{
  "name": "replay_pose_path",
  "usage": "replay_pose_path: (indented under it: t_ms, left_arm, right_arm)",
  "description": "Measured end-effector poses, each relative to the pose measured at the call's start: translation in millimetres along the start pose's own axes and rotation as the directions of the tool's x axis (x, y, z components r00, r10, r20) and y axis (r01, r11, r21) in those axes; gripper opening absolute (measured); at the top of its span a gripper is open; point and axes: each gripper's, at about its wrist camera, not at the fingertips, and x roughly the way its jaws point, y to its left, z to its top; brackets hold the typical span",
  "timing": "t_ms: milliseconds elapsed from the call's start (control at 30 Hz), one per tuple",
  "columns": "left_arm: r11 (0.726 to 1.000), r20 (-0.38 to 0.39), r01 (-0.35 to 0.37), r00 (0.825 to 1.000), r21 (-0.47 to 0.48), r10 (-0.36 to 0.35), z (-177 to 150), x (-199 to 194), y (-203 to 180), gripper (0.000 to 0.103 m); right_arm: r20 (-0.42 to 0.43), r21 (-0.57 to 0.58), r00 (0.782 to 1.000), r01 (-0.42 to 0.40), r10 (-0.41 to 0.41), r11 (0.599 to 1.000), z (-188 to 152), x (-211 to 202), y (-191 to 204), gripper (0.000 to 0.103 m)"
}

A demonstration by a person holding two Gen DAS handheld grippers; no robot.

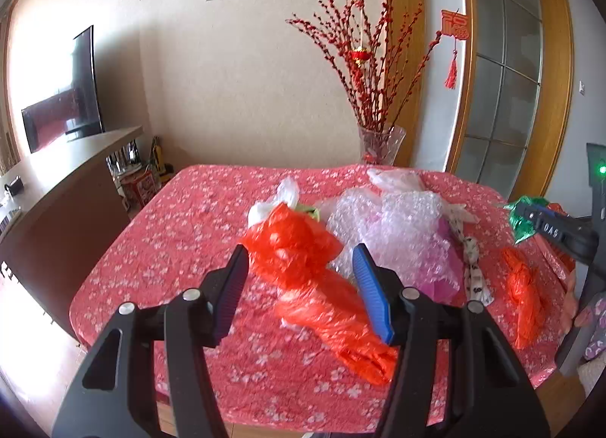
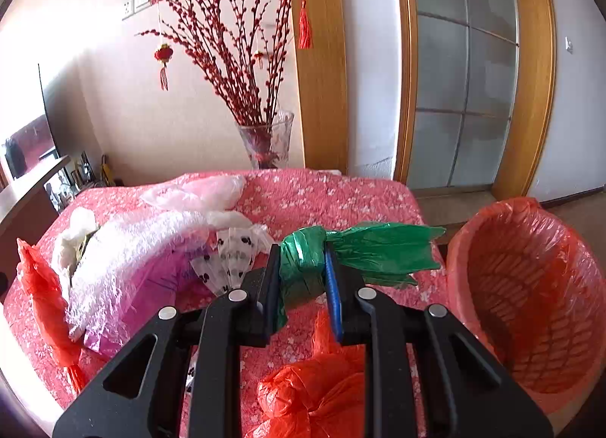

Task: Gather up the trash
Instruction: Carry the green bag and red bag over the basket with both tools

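Right gripper [image 2: 301, 279]: jaws clamped on one green bag [image 2: 303, 262], pads pressing both sides of its bunched neck, the loose end fanning toward the bin [image 2: 530, 297]. The bag is carried clear of the table [image 2: 341, 195]. In the left wrist view the same gripper [image 1: 530, 216] shows at the right edge with the green bag [image 1: 520, 222] in its tips.

Left gripper [image 1: 301, 288]: jaws about half open, nothing held. It hangs over the near end of one long red bag [image 1: 303, 267], which lies between the fingers in the view; contact cannot be confirmed.

Items on the table, counted:
- Red bags: two. The long one under the left gripper; a smaller knotted one [image 1: 524, 297] toward the right edge, seen directly below the right gripper [image 2: 314, 388].
- Bubble wrap [image 1: 394, 226]: one crumpled sheet at centre, over a purple bag [image 1: 443, 271], just beside the long red bag.
- Spotted wrapper [image 1: 471, 260]: one, beside the bubble wrap.
- Clear bags: one [image 1: 397, 178] behind the bubble wrap; one whitish [image 1: 280, 199] at the far end of the long red bag.

Bin: one, orange basket with a red liner, standing beside the table's right edge, nothing visible inside.

One vase [image 2: 267, 138] of red branches stands behind the table's far edge.
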Motion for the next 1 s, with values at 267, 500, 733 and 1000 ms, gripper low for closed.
replay_pose_path:
  t_ms: [267,500,733,1000]
  left_arm:
    - [1.0,-0.104,-0.003,0.995,-0.01,0.002,-21,28,-7,0.057]
    - [0.999,-0.175,-0.002,0.984,-0.051,-0.007,-25,60,-11,0.057]
    - [0.993,-0.165,0.045,0.984,-0.111,-0.063,-22,62,-3,0.029]
    - [0.992,-0.082,0.082,0.993,-0.095,-0.09,-3,36,5,0.019]
  right_arm:
    - [0.005,-0.016,1.0,-0.005,0.005,1.0,-4,-9,4,0.023]
    - [-0.002,-0.005,1.0,-0.003,0.003,1.0,-8,-16,-4,0.023]
    - [0.004,0.003,1.0,-0.003,0.003,1.0,-10,-26,-10,0.023]
    - [0.027,0.027,0.999,-0.02,0.019,0.999,-8,-40,-19,0.023]
